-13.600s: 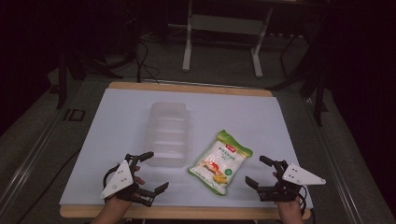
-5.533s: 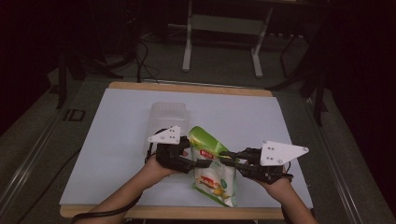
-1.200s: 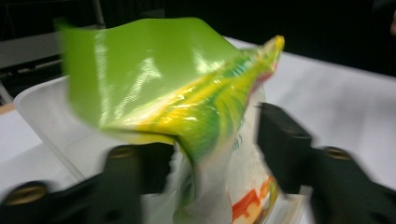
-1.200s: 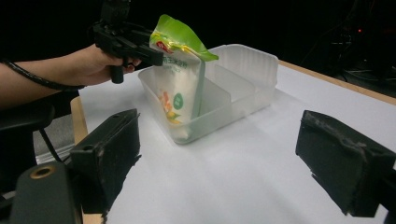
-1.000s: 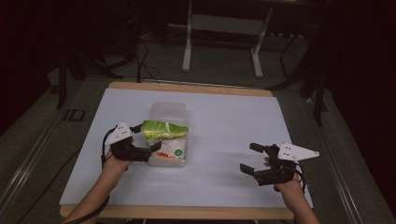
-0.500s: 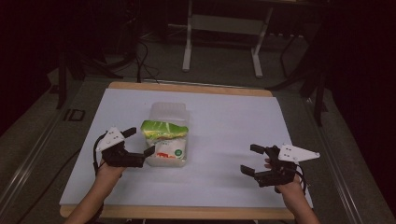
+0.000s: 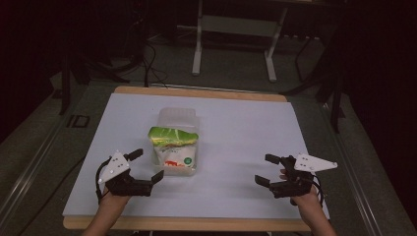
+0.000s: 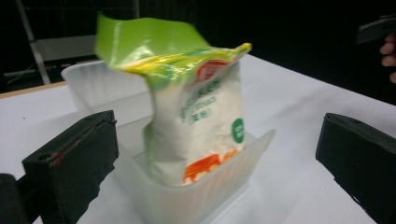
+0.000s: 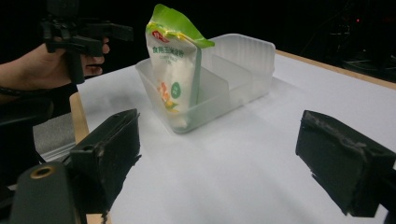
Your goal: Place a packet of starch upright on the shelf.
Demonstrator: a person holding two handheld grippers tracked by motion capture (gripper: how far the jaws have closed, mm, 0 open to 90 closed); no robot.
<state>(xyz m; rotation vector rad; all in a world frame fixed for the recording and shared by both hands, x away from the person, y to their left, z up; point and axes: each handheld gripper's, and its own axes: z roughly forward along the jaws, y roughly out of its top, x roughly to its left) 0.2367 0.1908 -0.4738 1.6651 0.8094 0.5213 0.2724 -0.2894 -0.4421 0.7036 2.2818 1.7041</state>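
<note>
A green-and-white snack bag [image 7: 173, 147] stands upright in the near compartment of a clear plastic container [image 7: 186, 116] at mid-table. Its green top is crumpled and folds over. My left gripper [image 7: 149, 164] rests open just left of the container's near end, nothing between its jaws. In the left gripper view the bag [image 8: 196, 112] and the container's near wall [image 8: 205, 198] lie straight ahead, beyond the open jaws. My right gripper [image 7: 263, 168] sits open and empty at the front right, well apart from the container. The right gripper view has the bag [image 9: 177, 60] and container [image 9: 243, 60] farther off.
The white table surface [image 7: 246, 128] has a wooden edge [image 7: 196, 223] along the front. The container's far compartments [image 9: 233, 79] hold nothing. A person's hand holds the left gripper [image 9: 79, 32] beyond the table corner in the right gripper view. Metal stand legs [image 7: 233, 49] rise behind the table.
The bag went from lying on the table to standing in the container. Over the last second my left gripper let go and drew back toward the front left; the right gripper stayed put.
</note>
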